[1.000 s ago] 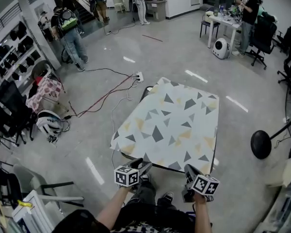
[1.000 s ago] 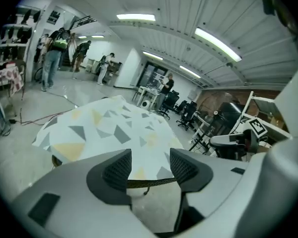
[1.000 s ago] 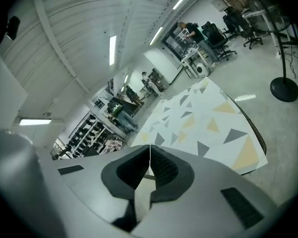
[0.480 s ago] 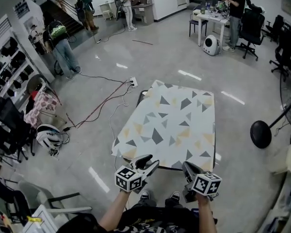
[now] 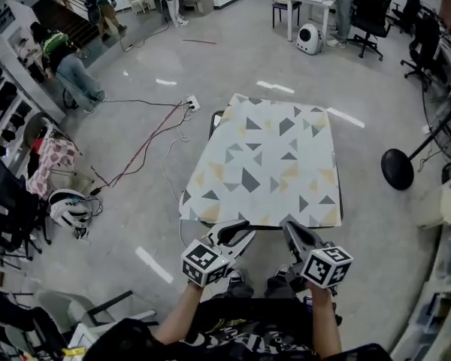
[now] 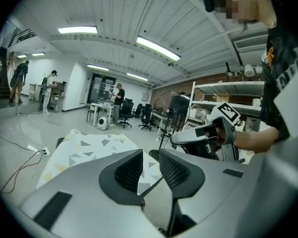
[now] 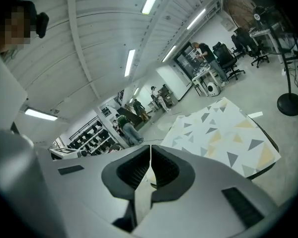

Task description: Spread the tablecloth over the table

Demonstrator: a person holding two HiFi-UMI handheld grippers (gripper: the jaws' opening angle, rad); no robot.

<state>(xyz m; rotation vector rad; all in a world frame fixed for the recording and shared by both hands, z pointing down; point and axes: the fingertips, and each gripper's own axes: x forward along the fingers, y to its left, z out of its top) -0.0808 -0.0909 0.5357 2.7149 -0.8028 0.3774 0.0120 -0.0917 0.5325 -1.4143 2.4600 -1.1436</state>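
Tablecloth point(image 5: 267, 160): white with grey and yellow triangles. It lies flat over the table point(image 5: 267, 227) and covers the top from the far edge to the near edge.
Table rim: a dark strip shows under the cloth along the near edge.
Left gripper point(image 6: 150, 158): held in the air just off the near edge, a little left of its middle. The jaws are closing with a gap between the pads and nothing in it. Cloth and floor show through the gap beyond.
Right gripper point(image 7: 150, 157): held in the air just off the near edge, a little right of its middle. The jaws are drawn together to a thin slit and grip nothing, and the cloth lies apart from them.
Grippers together: side by side, not touching, both pointing toward the table.
Floor point(image 5: 135, 201): grey and glossy.
Black round stand base point(image 5: 397, 170): on the floor off the table's right edge.
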